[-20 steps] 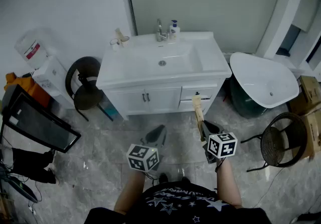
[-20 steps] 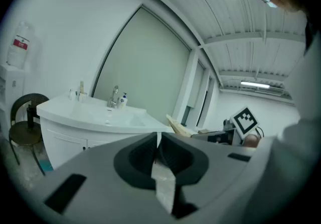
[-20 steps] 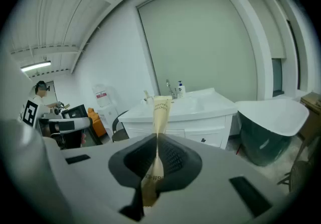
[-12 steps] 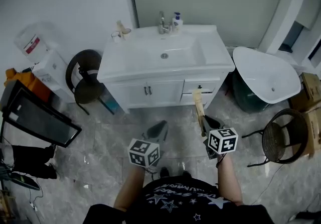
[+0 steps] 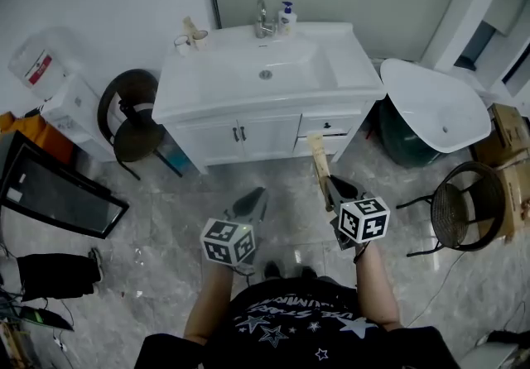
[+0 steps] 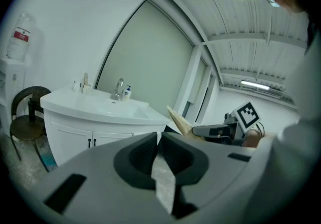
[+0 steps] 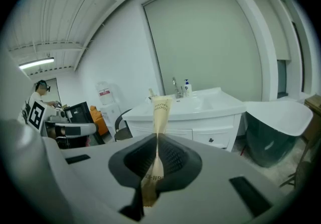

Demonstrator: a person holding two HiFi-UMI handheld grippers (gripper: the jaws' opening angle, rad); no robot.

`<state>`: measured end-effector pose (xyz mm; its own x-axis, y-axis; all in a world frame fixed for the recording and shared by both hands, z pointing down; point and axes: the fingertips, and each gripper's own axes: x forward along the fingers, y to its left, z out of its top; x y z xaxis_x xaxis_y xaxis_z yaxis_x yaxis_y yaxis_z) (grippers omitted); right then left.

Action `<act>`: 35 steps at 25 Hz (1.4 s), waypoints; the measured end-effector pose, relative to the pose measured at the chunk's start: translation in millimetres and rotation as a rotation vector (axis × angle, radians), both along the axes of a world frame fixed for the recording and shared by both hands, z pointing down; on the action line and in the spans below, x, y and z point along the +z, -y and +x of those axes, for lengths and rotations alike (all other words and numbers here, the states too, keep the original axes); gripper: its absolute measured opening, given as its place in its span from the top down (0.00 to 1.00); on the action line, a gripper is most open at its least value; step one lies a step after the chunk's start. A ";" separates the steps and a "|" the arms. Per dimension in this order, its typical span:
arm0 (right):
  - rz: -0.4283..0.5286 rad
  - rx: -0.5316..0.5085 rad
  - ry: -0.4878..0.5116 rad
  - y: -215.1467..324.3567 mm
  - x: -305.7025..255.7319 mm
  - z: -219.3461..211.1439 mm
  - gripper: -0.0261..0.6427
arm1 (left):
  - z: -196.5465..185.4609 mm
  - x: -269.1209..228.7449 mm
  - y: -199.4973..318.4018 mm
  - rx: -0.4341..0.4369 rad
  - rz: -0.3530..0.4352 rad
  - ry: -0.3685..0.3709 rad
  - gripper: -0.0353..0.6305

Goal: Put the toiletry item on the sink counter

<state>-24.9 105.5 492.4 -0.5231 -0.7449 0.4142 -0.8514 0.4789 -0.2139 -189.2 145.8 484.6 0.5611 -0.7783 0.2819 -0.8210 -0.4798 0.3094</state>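
My right gripper (image 5: 334,188) is shut on a long tan toothbrush pack (image 5: 317,159), which sticks out forward toward the white vanity. In the right gripper view the pack (image 7: 160,110) stands upright between the pressed pads (image 7: 169,153), its top end level with the sink counter (image 7: 200,107). My left gripper (image 5: 252,203) is shut with nothing in it; its pads (image 6: 143,153) meet in the left gripper view. Both grippers hang over the marble floor, short of the sink counter (image 5: 348,69). The pack (image 6: 180,121) also shows to the right in the left gripper view.
On the counter's back edge stand a faucet (image 5: 262,18), a soap bottle (image 5: 286,18) and cups (image 5: 190,36). A dark round chair (image 5: 128,123) and a water dispenser (image 5: 50,86) flank the vanity's left. A white tub (image 5: 435,115) and a wire chair (image 5: 464,222) stand at right.
The vanity has slid a little up and left in the head view. Both grippers keep their places in front of the person, the right one still holding the pack.
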 end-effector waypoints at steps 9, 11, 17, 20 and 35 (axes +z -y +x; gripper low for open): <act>-0.004 0.049 0.010 4.8 -3.4 -16.9 0.93 | -16.6 4.5 1.5 0.045 0.013 0.024 0.89; -0.003 0.045 0.006 8.5 -3.2 -16.3 0.93 | -13.7 2.7 3.3 0.058 0.021 0.030 0.89; -0.008 0.045 0.013 33.4 3.2 -1.9 0.93 | -4.1 2.9 17.2 0.057 0.029 0.054 0.89; -0.015 0.029 0.018 54.2 8.1 7.9 0.93 | 0.6 5.1 31.7 0.030 0.022 0.062 0.89; -0.077 -0.018 0.036 196.7 26.4 90.7 0.93 | 71.5 13.9 156.4 -0.064 -0.029 0.088 0.89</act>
<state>65.8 -91.1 518.8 -0.5517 -0.7018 0.4507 -0.8339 0.4751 -0.2809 -117.7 -10.7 498.6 0.4829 -0.8025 0.3505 -0.8741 -0.4176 0.2481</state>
